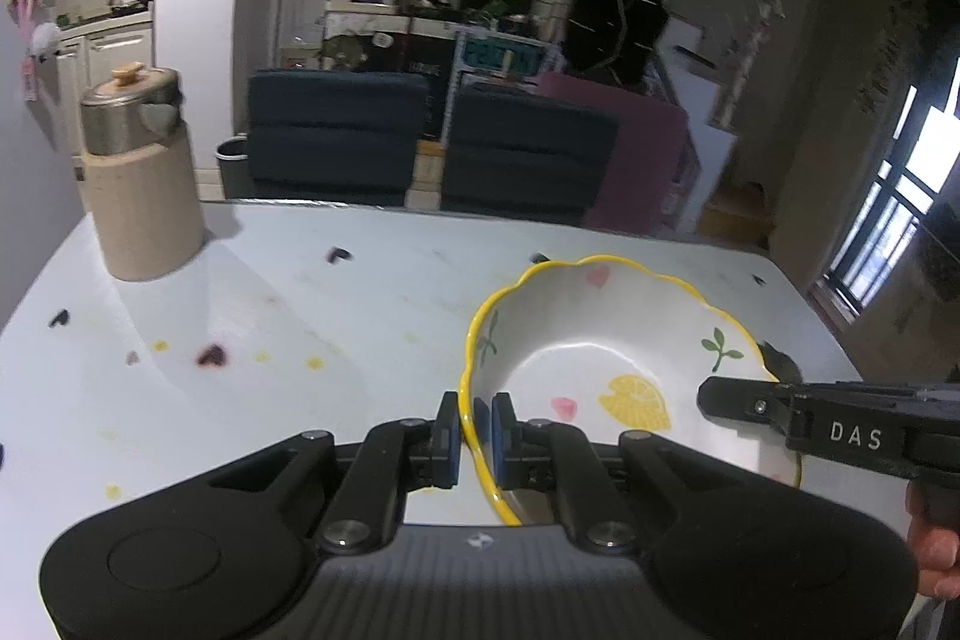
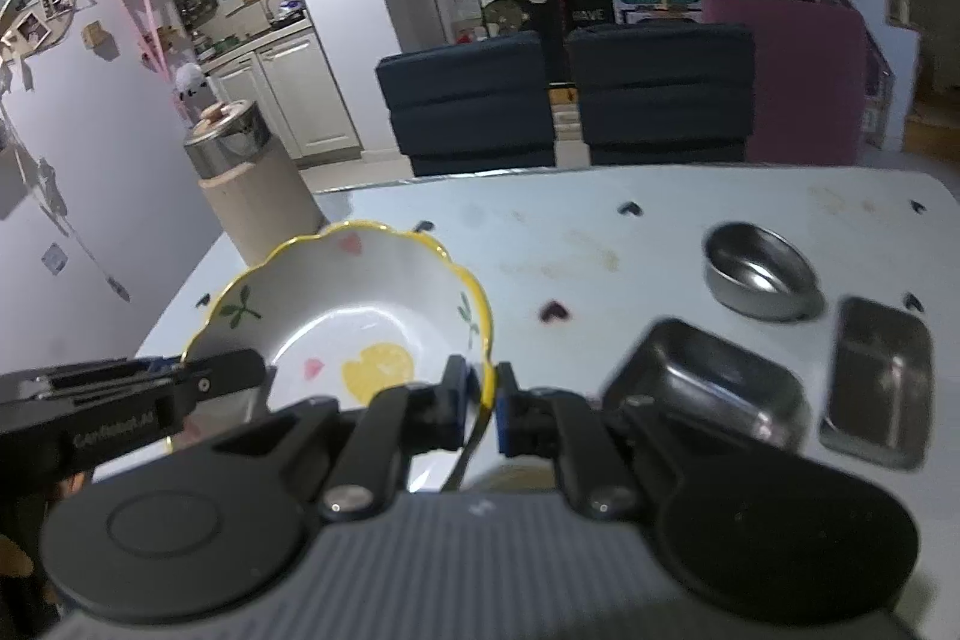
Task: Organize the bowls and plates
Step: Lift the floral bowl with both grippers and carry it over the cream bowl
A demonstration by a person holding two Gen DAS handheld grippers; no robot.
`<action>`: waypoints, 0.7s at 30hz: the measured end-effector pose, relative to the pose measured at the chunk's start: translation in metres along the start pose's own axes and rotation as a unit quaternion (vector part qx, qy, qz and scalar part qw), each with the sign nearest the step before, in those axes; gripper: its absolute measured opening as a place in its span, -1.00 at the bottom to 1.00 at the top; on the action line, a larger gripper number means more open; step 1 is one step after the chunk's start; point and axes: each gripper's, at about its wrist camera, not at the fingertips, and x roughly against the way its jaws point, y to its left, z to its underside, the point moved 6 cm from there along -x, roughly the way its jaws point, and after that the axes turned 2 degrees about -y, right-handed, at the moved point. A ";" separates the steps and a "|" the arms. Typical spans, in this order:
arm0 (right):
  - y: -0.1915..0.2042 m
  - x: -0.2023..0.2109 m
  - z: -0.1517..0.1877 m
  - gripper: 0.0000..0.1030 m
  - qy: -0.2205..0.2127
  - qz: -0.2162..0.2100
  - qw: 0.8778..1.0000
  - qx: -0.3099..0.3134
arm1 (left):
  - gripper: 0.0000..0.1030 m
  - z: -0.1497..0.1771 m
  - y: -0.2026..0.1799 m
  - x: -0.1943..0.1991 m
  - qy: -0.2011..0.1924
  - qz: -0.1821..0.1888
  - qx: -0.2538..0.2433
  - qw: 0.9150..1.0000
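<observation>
A white bowl (image 1: 606,340) with a wavy yellow rim, lemon, leaf and heart prints hangs above the table, gripped from both sides. My left gripper (image 1: 475,436) is shut on its left rim, blue pads pinching the wall. My right gripper (image 2: 480,403) is shut on the opposite rim of the same bowl (image 2: 354,316). Each gripper also shows in the other's view: the right gripper (image 1: 744,397) entering from the right edge, the left gripper (image 2: 222,379) from the left edge. A round steel bowl (image 2: 759,277) and two rectangular steel trays (image 2: 702,379) (image 2: 879,382) sit on the table to the right.
The white table (image 1: 300,316) carries small heart and flower marks. A beige canister with a steel lid (image 1: 138,172) stands at its far left corner. Two dark blue chairs (image 1: 420,136) stand behind the far edge, and a wall runs along the left side.
</observation>
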 end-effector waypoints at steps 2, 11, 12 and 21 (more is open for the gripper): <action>-0.011 0.010 0.010 -0.79 0.000 0.006 1.000 -0.004 | -0.80 0.008 -0.011 0.000 0.004 0.007 -0.002 1.000; -0.043 0.039 0.043 -0.79 0.002 0.023 0.999 -0.022 | -0.81 0.031 -0.049 -0.005 0.006 0.030 -0.008 0.999; -0.046 0.041 0.046 -0.79 0.003 0.024 0.999 -0.025 | -0.81 0.033 -0.052 -0.007 0.007 0.033 -0.008 0.999; -0.073 0.045 0.070 -0.80 0.025 0.043 0.998 -0.044 | -0.81 0.059 -0.063 -0.033 0.057 0.051 0.000 0.997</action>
